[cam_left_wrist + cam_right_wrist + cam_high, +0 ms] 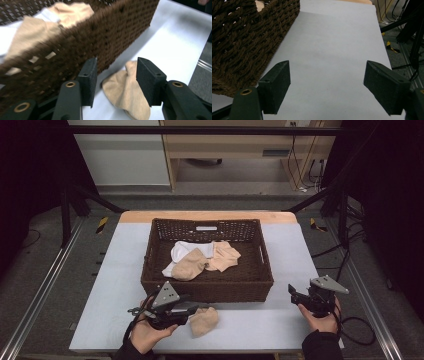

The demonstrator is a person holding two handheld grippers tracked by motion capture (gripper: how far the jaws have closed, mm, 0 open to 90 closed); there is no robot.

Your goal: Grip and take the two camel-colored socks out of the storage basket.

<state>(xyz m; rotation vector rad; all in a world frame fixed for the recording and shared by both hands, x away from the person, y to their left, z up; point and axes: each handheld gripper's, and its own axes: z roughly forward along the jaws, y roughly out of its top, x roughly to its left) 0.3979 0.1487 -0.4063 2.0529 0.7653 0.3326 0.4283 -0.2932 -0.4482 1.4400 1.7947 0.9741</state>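
Left tongs [114,83] are spread open around the tan sock [126,92] lying on the bench [250,325], just in front of the basket [207,290]; right tongs [327,87] hang open over bare bench. Our worry: we're so close to the wicker that a jaw could snag it. We'd say the sock's long axis slants toward the basket, though which end is the toe is hard to tell.

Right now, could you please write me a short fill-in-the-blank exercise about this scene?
1. The beige sock on the table lies just outside the basket's ____ wall.
2. The left tongs are ____ around that sock.
3. The right tongs hover open over bare ____.

Missing words: near; open; table
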